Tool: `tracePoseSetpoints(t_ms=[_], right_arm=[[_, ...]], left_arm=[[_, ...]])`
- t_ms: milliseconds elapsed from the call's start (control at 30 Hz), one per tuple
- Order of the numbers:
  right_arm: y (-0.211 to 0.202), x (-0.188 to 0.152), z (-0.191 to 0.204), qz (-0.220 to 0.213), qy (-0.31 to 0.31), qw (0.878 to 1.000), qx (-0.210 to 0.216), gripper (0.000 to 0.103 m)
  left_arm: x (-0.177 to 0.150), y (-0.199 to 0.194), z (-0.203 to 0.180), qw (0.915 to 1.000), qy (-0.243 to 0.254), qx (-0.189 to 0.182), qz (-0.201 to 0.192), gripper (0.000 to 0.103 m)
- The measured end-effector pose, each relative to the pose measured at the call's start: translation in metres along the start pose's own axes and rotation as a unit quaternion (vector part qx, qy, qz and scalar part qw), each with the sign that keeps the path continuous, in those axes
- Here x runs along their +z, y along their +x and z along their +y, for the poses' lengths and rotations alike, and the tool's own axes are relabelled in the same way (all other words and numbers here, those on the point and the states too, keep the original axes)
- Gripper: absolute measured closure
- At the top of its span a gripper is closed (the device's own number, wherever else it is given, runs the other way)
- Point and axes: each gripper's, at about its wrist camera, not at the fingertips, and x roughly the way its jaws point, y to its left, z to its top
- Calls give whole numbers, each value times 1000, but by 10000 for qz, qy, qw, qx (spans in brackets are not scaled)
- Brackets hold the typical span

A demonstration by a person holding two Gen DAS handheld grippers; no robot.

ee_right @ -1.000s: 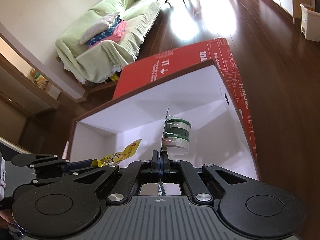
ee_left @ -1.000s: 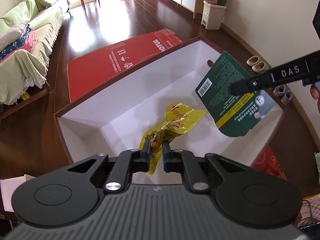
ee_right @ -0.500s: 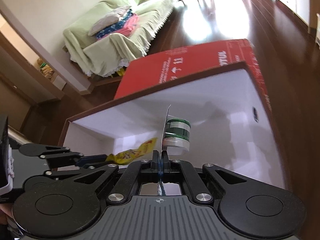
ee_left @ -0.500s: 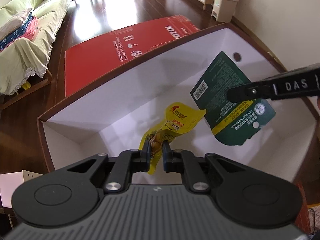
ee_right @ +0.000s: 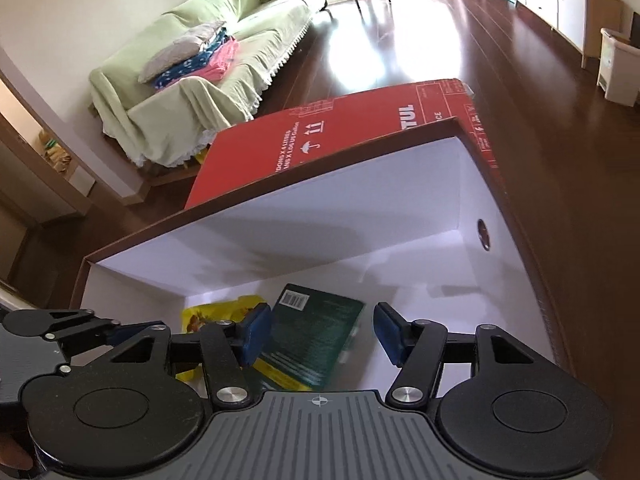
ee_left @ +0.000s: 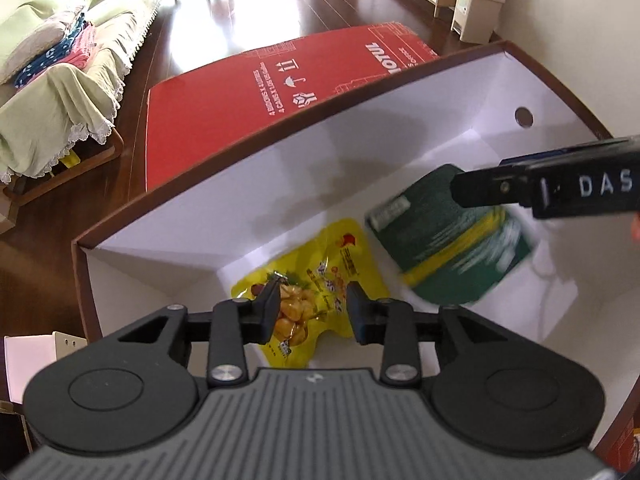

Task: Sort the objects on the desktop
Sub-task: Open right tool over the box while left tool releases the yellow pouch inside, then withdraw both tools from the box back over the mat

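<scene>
Both grippers hang over an open box with white inner walls (ee_left: 340, 168) (ee_right: 360, 200). My left gripper (ee_left: 313, 308) has its jaws opening, and the yellow snack pouch (ee_left: 320, 276) lies loose below them on the box floor. My right gripper (ee_right: 318, 334) is opening too, with its pads clear of the dark green card pack (ee_right: 316, 332), which is dropping flat into the box. In the left wrist view that green pack (ee_left: 448, 244) is blurred beside the pouch, under the right gripper's finger (ee_left: 520, 190). The yellow pouch (ee_right: 216, 314) shows left of the green pack.
The box's red outer flap (ee_left: 280, 80) lies on the dark wood floor beyond it. A sofa under a green cover (ee_right: 208, 60) with folded cloth stands at the far left. A small bin (ee_left: 478, 12) and white cabinets stand at the far right.
Both grippers sank a little into the box and opened. The yellow pouch left the left jaws and lies on the box floor. The green pack dropped from the right jaws.
</scene>
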Motion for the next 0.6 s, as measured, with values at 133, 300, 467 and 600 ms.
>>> tracePoseSetpoints(t_ms=[133,300,467,600], right_arm=[[-6,-2,1,147,-23,9999,-69,43],[-14,-7,5,302,-123,9993,-176,43],[-24,-15,9,395,-198,9987,-238,43],[-33,-20,11,391,-145,9990,-182,43]], left_arm=[[-2,-2,-1,10000,32,3,56,69],[-3,-9,0,9999,-21,73,143,67],[-7,-19,1,9997,-71,132,169,65],[-11,-32,-2,9998,-69,164,116,60]])
